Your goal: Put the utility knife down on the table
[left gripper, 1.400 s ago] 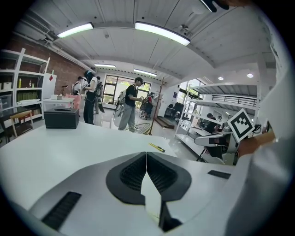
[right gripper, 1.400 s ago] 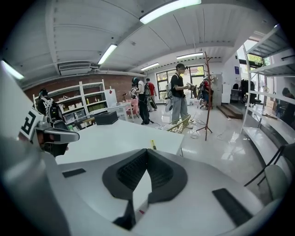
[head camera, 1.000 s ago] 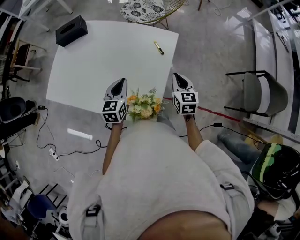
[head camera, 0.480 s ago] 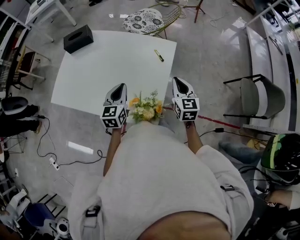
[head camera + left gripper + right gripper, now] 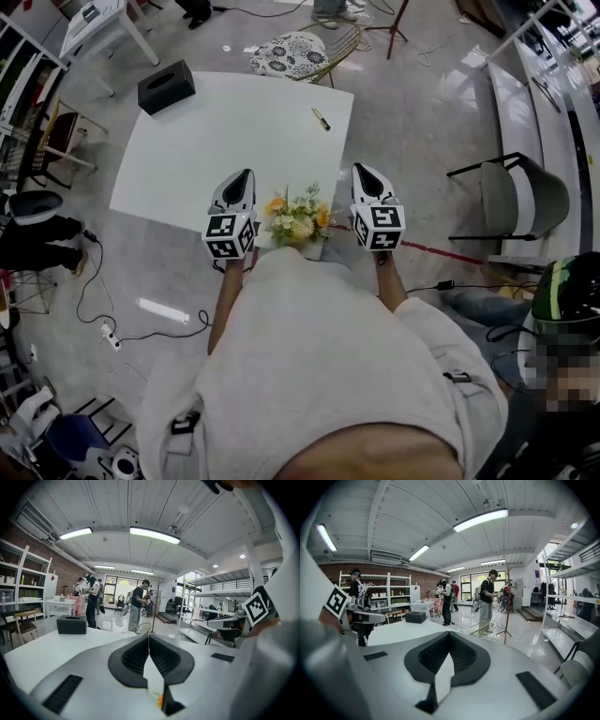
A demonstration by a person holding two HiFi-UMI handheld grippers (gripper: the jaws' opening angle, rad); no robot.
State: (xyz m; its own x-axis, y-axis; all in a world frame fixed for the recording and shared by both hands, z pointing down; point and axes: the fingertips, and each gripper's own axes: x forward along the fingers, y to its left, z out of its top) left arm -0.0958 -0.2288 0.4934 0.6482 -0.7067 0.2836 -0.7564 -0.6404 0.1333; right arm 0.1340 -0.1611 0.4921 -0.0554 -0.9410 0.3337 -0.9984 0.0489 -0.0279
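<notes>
The utility knife (image 5: 321, 118), small and yellow, lies on the white table (image 5: 206, 150) near its far right edge, well away from both grippers. My left gripper (image 5: 242, 175) hovers over the table's near edge, jaws shut with nothing between them; its pads (image 5: 140, 656) meet at the tip. My right gripper (image 5: 365, 171) hangs just off the table's right side, also shut and empty, with its pads (image 5: 459, 653) pressed together. A bunch of yellow and white flowers (image 5: 298, 216) sits between the two grippers at the near edge.
A black box (image 5: 166, 86) stands at the table's far left corner. A chair with a patterned cushion (image 5: 298, 52) is behind the table and a grey chair (image 5: 525, 192) stands to the right. Cables (image 5: 103, 309) run over the floor. People stand in the far room (image 5: 138, 604).
Both grippers have risen a little and stay shut. The right one has drifted slightly right. The knife lies in the same spot on the table.
</notes>
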